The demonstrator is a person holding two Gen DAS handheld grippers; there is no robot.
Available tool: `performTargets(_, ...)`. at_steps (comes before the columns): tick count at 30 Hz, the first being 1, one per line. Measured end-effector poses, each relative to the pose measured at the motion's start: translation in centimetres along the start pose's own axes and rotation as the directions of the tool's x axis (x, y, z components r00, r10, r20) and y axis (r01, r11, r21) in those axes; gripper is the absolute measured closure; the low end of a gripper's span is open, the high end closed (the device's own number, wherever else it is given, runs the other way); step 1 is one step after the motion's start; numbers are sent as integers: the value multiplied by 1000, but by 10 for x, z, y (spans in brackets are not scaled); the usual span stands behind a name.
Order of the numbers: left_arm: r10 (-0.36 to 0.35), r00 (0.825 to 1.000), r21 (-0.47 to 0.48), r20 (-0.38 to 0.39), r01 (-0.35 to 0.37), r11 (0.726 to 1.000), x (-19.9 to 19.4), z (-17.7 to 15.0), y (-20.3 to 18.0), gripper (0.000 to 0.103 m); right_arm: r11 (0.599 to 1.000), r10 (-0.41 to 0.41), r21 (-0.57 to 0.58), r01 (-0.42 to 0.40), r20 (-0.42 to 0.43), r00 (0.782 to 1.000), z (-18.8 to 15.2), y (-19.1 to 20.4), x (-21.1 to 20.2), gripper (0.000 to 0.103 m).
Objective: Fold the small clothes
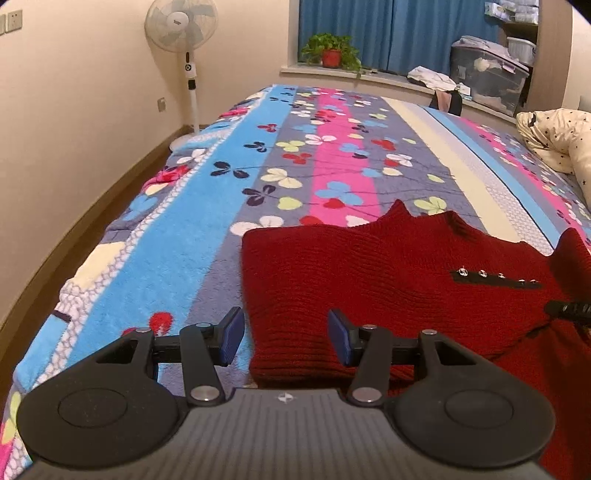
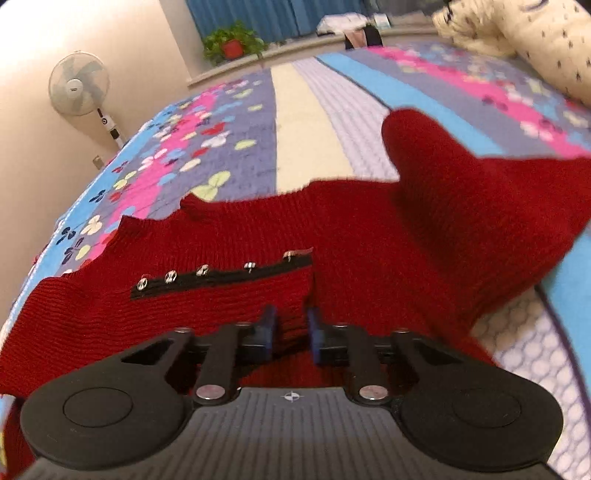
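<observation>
A dark red knit sweater (image 1: pixel 369 266) lies spread on the bed, with a black strip of metal studs (image 1: pixel 495 278) across it. My left gripper (image 1: pixel 286 332) stands open over the sweater's left edge, one blue pad above the blanket and the other above the knit, and nothing is pinched. In the right wrist view the sweater (image 2: pixel 369 240) fills the middle, the stud strip (image 2: pixel 221 277) sits just beyond the fingers, and a sleeve (image 2: pixel 443 166) bulges up at the right. My right gripper (image 2: pixel 291 325) is shut on a ridge of the red knit.
The bed carries a striped floral blanket (image 1: pixel 229 206). A cream star-print pillow (image 1: pixel 557 136) lies at the far right. A standing fan (image 1: pixel 181 26) is by the left wall. A potted plant (image 1: pixel 330 51) and a storage box (image 1: pixel 487 77) sit by the window.
</observation>
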State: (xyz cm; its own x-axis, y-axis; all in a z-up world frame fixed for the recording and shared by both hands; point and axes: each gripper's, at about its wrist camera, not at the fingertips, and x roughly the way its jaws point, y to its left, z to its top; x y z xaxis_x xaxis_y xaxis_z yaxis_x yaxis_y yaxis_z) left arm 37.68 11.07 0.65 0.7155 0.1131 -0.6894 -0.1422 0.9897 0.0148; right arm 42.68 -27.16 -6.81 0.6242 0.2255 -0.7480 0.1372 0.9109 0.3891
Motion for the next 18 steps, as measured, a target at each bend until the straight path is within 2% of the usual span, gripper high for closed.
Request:
performTargets(3, -12, 1000, 1, 19, 12, 1000, -2, 0, -2, 48, 997, -12, 80, 6, 76, 997, 16, -6, -26, 97)
performTargets(5, -20, 1000, -7, 22, 21, 1000, 0, -1, -2, 48, 997, -73, 47, 67, 140, 987, 23, -2, -44, 97)
performTargets(6, -23, 1000, -12, 17, 24, 1000, 2, 0, -1, 48, 995, -101, 39, 96, 141, 985, 24, -3, -45, 97)
performTargets(8, -34, 999, -18, -3, 33, 999, 8, -1, -1, 48, 982, -182, 53, 179, 61, 981, 21, -12, -33, 101)
performTargets(9, -35, 999, -21, -13, 35, 999, 11, -3, -1, 48, 972, -227, 67, 225, 19, 974, 18, -18, -26, 103)
performTargets(11, -42, 997, -31, -58, 41, 999, 21, -7, -1, 48, 947, -307, 95, 307, -8, 952, 14, -27, -20, 103)
performTargets(13, -67, 992, -72, -111, 60, 996, 31, -11, 4, 48, 954, -268, 137, 265, 1, 963, 17, -32, -24, 101)
performTargets(16, -56, 978, -109, -202, 35, 993, 49, -19, 13, 51, 986, -130, 115, 122, 63, 990, 20, -21, -31, 99)
performTargets(18, -59, 974, -122, -221, 32, 992, 53, -22, 16, 51, 996, -67, 61, 66, 14, 998, 15, -16, -22, 92)
